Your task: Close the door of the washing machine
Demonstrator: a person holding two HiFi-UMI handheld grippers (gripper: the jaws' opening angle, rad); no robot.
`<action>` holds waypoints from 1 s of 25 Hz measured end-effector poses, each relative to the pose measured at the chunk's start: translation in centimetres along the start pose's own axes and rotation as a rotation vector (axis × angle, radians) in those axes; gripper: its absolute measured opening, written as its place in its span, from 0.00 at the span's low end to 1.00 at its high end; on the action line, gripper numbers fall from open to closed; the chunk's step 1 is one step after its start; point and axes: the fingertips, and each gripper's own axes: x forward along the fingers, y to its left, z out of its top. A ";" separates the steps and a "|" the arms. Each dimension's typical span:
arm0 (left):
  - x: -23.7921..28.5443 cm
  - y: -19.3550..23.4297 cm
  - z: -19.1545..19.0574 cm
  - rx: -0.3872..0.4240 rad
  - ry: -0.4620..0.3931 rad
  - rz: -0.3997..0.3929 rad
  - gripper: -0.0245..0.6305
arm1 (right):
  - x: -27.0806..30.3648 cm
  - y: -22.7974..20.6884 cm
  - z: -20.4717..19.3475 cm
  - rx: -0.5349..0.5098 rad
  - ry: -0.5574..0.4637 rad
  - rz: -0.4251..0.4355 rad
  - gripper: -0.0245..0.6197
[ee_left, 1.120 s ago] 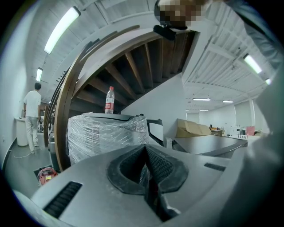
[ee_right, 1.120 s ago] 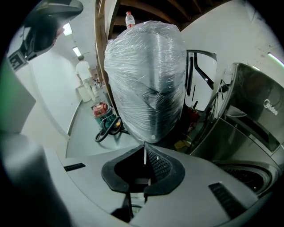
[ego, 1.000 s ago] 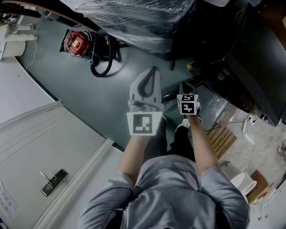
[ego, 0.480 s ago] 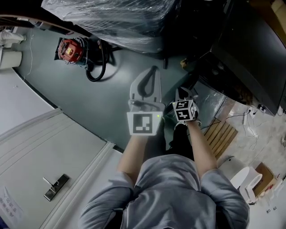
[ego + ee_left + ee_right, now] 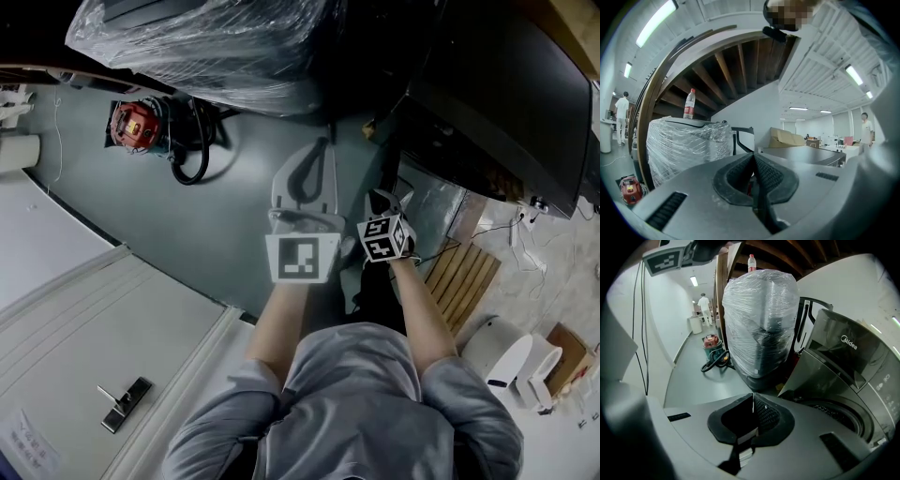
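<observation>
The dark washing machine (image 5: 497, 103) stands at the right of the head view. In the right gripper view it shows a Midea panel (image 5: 843, 350), an open drum (image 5: 839, 414) and a shiny door (image 5: 818, 376) swung out to the left. The same door (image 5: 433, 214) shows just right of my right gripper (image 5: 386, 199). Both grippers are held out in front of the person, apart from the door. My left gripper (image 5: 324, 146) points over the floor, its jaws closed tip to tip with nothing between them. My right gripper (image 5: 753, 397) is also shut and empty.
A plastic-wrapped appliance (image 5: 206, 47) stands ahead on the left, with a bottle (image 5: 751, 262) on top. A red machine with a black hose (image 5: 131, 127) lies on the grey floor. A white door with a handle (image 5: 122, 405) is at lower left, wooden slats (image 5: 459, 281) at right.
The view has swung so the wrapped appliance and red machine slid left and up. The right gripper has dropped slightly and moved closer to the left one. Both stay shut.
</observation>
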 end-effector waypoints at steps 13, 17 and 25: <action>2.0 -6.4 0.4 0.012 -0.013 -0.097 0.04 | -2.8 -3.7 -3.6 0.036 0.002 -0.068 0.05; 2.7 -8.0 0.4 0.014 -0.019 -0.118 0.04 | -3.7 -4.9 -4.6 0.041 0.010 -0.090 0.04; 3.7 -10.9 0.3 0.012 -0.004 -0.158 0.04 | -5.2 -7.5 -6.5 0.021 0.028 -0.175 0.04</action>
